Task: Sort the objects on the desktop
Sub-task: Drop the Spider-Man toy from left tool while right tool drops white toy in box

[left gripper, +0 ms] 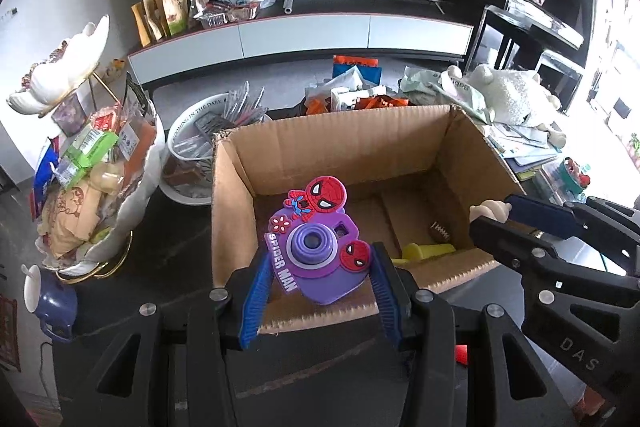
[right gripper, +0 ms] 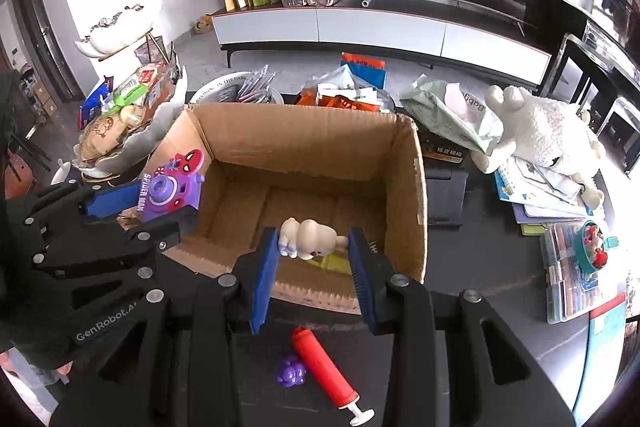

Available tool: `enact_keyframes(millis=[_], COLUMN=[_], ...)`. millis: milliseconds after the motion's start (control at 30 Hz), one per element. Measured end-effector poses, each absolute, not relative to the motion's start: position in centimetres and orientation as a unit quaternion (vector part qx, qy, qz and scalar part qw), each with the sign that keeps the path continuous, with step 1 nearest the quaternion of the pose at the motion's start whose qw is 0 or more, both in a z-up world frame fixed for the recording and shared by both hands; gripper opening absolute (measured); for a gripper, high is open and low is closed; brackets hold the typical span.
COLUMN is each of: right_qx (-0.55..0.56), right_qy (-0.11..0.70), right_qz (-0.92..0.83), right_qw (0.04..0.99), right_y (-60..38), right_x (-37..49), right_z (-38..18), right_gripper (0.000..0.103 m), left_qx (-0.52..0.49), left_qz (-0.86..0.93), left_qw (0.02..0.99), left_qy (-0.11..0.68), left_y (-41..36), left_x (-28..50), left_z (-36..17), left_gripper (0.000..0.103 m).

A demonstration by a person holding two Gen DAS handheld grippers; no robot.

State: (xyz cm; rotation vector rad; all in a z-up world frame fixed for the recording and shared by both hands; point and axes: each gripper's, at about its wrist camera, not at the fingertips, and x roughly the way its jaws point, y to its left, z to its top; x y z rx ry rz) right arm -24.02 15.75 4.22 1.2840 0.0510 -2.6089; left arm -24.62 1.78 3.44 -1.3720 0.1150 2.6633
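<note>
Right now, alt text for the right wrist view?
Right tongs grip a beige figurine over an open cardboard box. At left, the left tongs hold a purple toy camera; a red pump lies on the table below.

from my left wrist view the purple toy camera (left gripper: 316, 251) covers part of the cardboard box (left gripper: 240, 163) floor, and the box's near wall hides most of the yellow thing (left gripper: 426, 251) at four o'clock of it. the beige figure (left gripper: 490, 209) is mostly behind the right gripper (left gripper: 516, 217). on my right wrist view the purple grape-like toy (right gripper: 291, 371) is too blurred to identify, and the plush toy (right gripper: 548, 131) at two o'clock washes out in glare.
</note>
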Motion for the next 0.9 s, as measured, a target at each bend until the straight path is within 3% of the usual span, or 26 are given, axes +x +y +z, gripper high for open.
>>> enact_keyframes(millis=[433, 533, 600, 900], right_qx=[0.453, 0.456, 0.46, 0.459], right_qy=[-0.013, -0.013, -0.016, -0.012], right_qz=[-0.883, -0.882, -0.88, -0.88], right_qw=[0.123, 0.119, 0.121, 0.12], right_y=[16.5, 16.6, 16.6, 16.5], right_x=[-25.4, -25.5, -25.5, -25.4], right_z=[3.2, 3.2, 3.1, 3.4], right_gripper=[0.033, 0.033, 0.033, 0.033], left_qx=[-0.473, -0.469, -0.469, -0.472], left_qz=[0.878, 0.88, 0.88, 0.879], left_qw=[0.065, 0.066, 0.072, 0.07], left_qy=[0.025, 0.021, 0.015, 0.006], left_y=[1.6, 1.5, 1.4, 1.0], left_x=[-25.9, -25.8, -25.8, -25.9], left_z=[2.7, 3.1, 3.4, 3.8], left_gripper=[0.048, 0.062, 0.065, 0.065])
